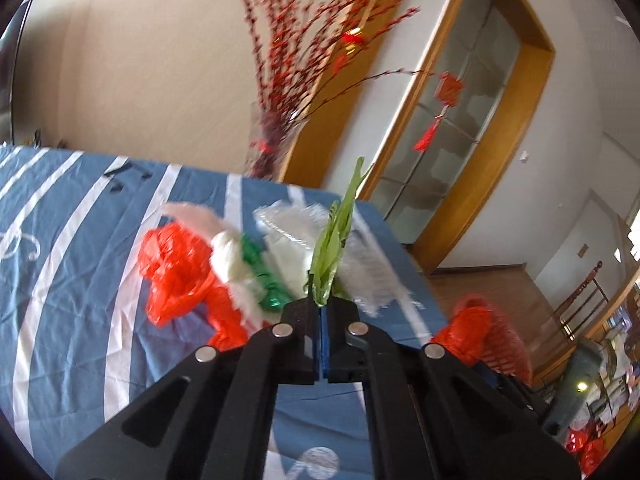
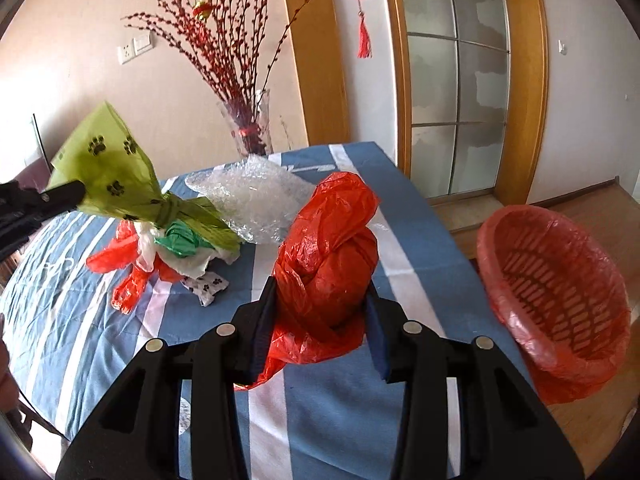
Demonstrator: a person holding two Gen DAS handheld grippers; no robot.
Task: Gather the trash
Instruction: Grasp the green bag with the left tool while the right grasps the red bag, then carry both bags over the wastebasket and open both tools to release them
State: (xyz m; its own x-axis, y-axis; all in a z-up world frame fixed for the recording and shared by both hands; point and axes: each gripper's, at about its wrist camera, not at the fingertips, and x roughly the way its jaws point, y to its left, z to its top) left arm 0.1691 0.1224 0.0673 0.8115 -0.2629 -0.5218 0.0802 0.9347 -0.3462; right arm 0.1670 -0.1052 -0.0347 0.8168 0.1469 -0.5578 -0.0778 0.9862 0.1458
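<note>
My left gripper [image 1: 321, 304] is shut on a thin green bag with paw prints [image 1: 334, 248], lifted above the table. From the right wrist view the same green bag [image 2: 108, 168] hangs knotted from the left gripper [image 2: 78, 192] at the far left. My right gripper [image 2: 320, 296] is shut on a crumpled red plastic bag [image 2: 328, 248] held over the table's right side. A red basket lined with a red bag [image 2: 556, 280] is beside the table on the right. On the cloth lie a pile of red, white and green bags [image 2: 160, 252] and bubble wrap [image 2: 256, 196].
The table wears a blue cloth with white stripes [image 2: 328, 412]. A glass vase of red branches [image 2: 250, 128] stands at its far edge. Beyond are a wooden door frame with frosted glass [image 2: 456, 80] and a wooden floor [image 2: 600, 208]. A small paw-print scrap [image 2: 206, 286] lies near the pile.
</note>
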